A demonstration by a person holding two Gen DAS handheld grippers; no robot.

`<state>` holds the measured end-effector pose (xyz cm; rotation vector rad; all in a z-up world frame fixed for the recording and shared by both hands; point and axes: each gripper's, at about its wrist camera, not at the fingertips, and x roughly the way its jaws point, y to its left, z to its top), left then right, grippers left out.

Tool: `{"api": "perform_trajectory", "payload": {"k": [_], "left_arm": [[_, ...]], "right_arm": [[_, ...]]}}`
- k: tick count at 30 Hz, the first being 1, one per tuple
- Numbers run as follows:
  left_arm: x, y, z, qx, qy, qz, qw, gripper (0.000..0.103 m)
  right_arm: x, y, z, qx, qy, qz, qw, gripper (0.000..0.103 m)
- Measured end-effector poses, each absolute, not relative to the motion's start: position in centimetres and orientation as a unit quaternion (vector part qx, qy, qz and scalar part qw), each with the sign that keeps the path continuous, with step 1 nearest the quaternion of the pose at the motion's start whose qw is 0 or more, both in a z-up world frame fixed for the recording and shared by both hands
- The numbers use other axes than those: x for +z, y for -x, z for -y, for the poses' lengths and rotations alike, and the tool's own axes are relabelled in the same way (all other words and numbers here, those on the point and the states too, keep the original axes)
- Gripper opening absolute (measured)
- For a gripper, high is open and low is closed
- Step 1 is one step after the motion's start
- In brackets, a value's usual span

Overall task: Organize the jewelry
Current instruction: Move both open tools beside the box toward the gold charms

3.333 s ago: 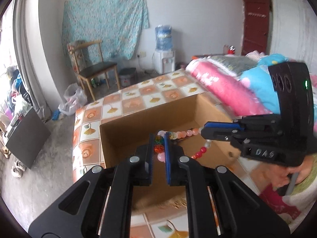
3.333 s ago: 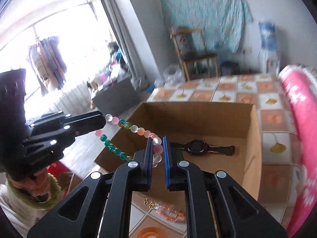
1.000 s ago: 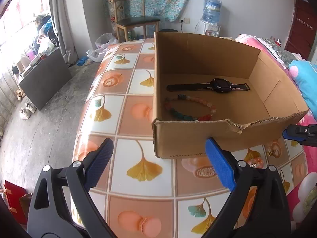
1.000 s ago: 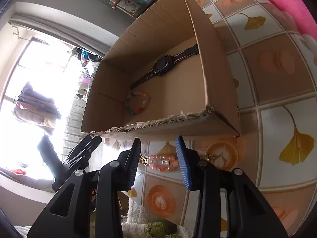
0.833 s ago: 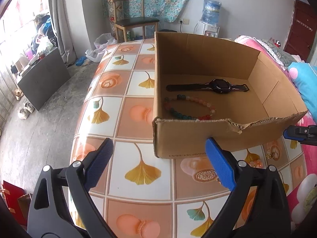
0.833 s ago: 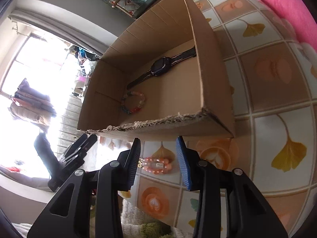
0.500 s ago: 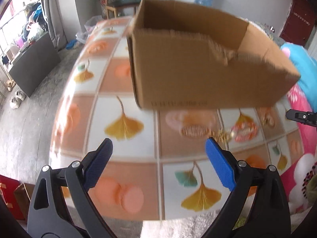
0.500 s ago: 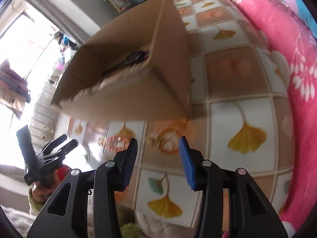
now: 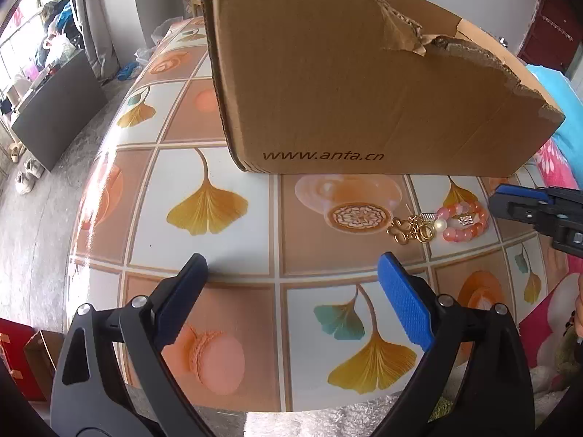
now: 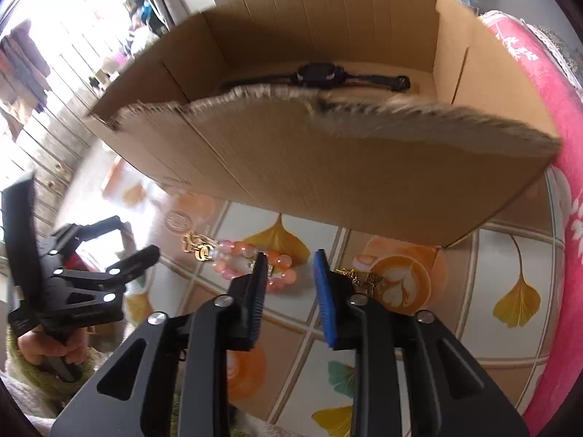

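Looking down along my right gripper [image 10: 289, 284], I see its jaws closing with nothing pinched between the pads yet; the pink bead bracelet [image 10: 255, 264] lies on the tiled table [image 10: 455, 266] just past the left finger, partly hidden by it. A gold chain [image 10: 359, 278] sits just beyond the right finger, and gold earrings [image 10: 196, 245] rest off to the left of the bracelet, touching it as far as the blur lets me judge. Ahead of the fingertips stands the cardboard box [image 10: 328, 182], with a black watch [image 10: 317, 74] inside. My left gripper [image 9: 291, 291] hovers over bare tiles, jaws spread wide and empty, the bracelet ahead and to its right.
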<state>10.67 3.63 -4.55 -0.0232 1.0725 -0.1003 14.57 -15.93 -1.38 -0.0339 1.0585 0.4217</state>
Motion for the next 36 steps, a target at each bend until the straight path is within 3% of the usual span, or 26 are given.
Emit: {"api": "perform_trajectory", "payload": {"k": [8,14,24,36], "left_arm": [[-4.3,-9.5,-3.4,-0.042,0.002,-0.48,0.877,0.095],[-4.1,-8.9,-3.5,-0.046,0.008,-0.469,0.882,0.095],[-4.2,-8.7,-3.1,-0.048,-0.018,-0.464,0.884,0.095],[-4.0,-9.5,-3.0,-0.05,-0.02,-0.473,0.879,0.095]], "right_arm": [[-2.5,-14.8,15.1,0.181,0.052,-0.512,0.838,0.01],[-2.0,-14.2,14.5,0.182,0.047,-0.502,0.845,0.01],[3.7,-12.7,14.9,0.22,0.001,-0.452,0.865,0.01],[4.8,-11.8,23.7,0.081,-0.01,-0.449,0.89,0.01]]}}
